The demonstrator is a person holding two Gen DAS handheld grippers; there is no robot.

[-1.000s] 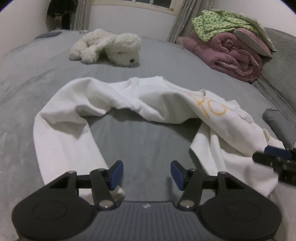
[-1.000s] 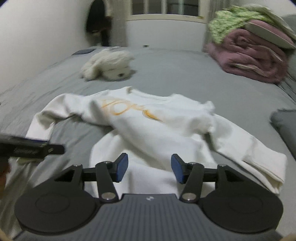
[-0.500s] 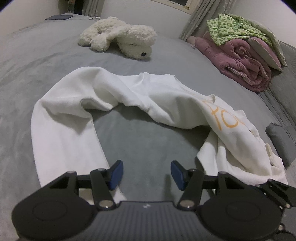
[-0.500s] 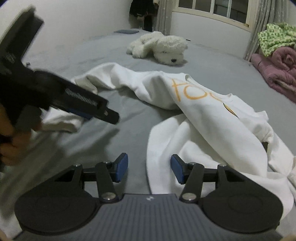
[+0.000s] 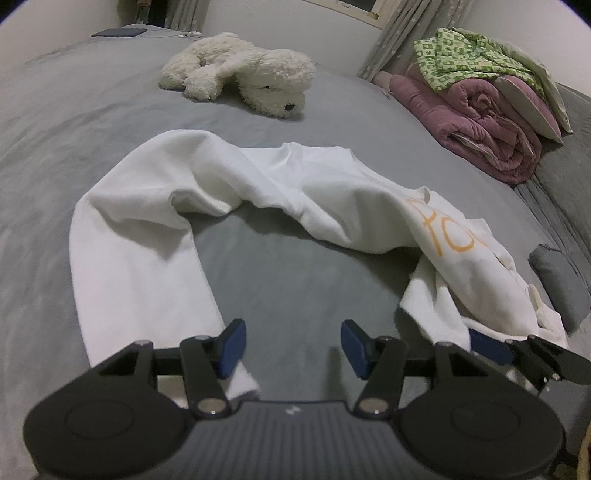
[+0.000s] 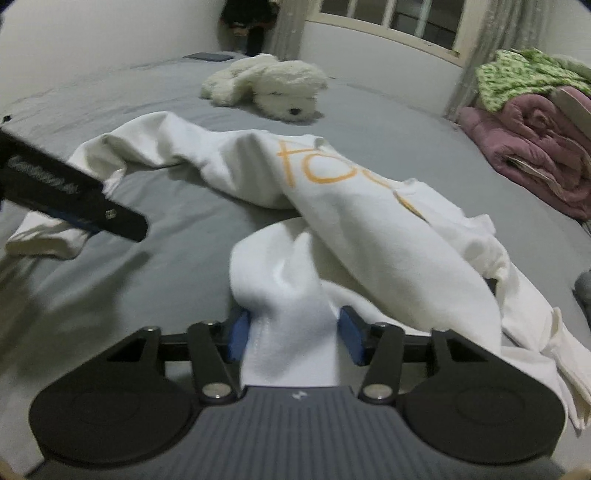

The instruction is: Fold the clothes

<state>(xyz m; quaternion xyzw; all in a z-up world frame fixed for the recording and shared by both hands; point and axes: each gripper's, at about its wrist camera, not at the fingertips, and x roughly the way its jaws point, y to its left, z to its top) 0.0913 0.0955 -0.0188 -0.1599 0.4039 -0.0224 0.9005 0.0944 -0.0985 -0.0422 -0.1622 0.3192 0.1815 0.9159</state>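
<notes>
A white sweatshirt (image 5: 332, 206) with orange lettering lies crumpled in an arc on the grey bed (image 5: 288, 280). One sleeve (image 5: 136, 273) runs down the left toward me, and its cuff lies beside and under my left gripper's left finger. My left gripper (image 5: 291, 347) is open over bare bedding. In the right wrist view a bunched fold of the sweatshirt (image 6: 291, 295) lies between the fingers of my right gripper (image 6: 293, 338), whose jaws stand wide apart and are not pinching it. The left gripper (image 6: 74, 199) shows there at the left, over the cuff.
A white plush dog (image 5: 243, 74) lies at the back of the bed. A rolled pink quilt (image 5: 487, 125) with green cloth on top sits at the back right. A grey cushion (image 5: 557, 284) lies at the right edge. A dark flat object (image 5: 118, 32) lies far back left.
Both grippers have come lower and closer to the sweatshirt. The right gripper has slid onto the fabric, which now lies between its fingers. The left gripper has neared the cuff.
</notes>
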